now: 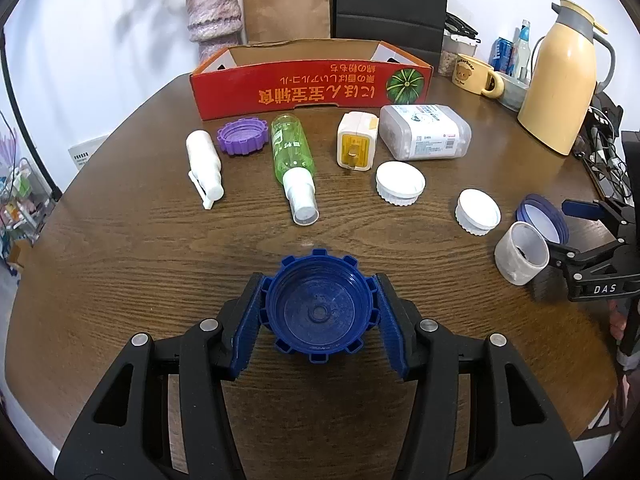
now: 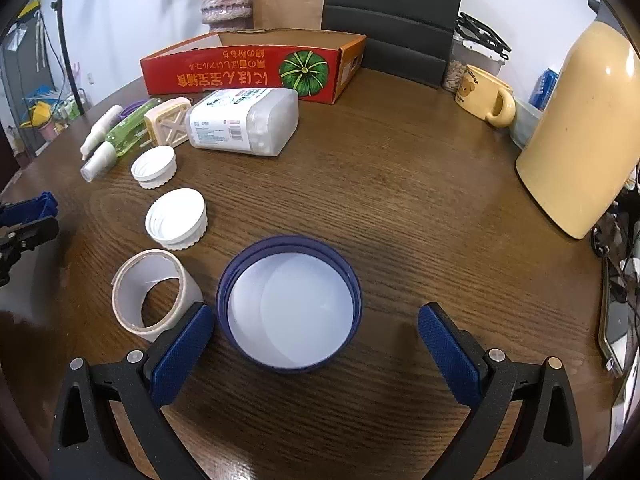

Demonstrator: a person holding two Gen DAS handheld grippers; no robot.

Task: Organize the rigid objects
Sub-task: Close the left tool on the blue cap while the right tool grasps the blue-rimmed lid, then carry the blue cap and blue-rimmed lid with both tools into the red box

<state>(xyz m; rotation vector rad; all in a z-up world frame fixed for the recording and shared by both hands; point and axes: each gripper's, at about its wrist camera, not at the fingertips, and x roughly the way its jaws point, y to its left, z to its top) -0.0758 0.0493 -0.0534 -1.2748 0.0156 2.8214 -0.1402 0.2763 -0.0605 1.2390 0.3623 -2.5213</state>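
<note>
My left gripper [image 1: 320, 284] is shut on a blue ribbed cap [image 1: 320, 312], open side up, low over the brown table [image 1: 160, 264]. My right gripper [image 2: 316, 316] stands open around a dark blue lid [image 2: 290, 304] with a white inside; its left pad is close to the rim and its right pad is well apart. A white tape roll [image 2: 152, 292] lies just left of that lid. Further back lie two white caps [image 1: 400, 182] [image 1: 478, 210], a green spray bottle [image 1: 292, 152], a white spray bottle [image 1: 204, 164] and a purple cap [image 1: 242, 136], in front of a red cardboard box [image 1: 312, 88].
A yellow-white square piece [image 1: 356, 146] and a clear plastic container [image 1: 424, 136] lie before the box. A yellow thermos [image 1: 564, 80], a bear mug [image 1: 474, 76] and cans stand at the right. A vase [image 1: 214, 12], a paper bag and a black chair are behind. Cables hang at the right edge.
</note>
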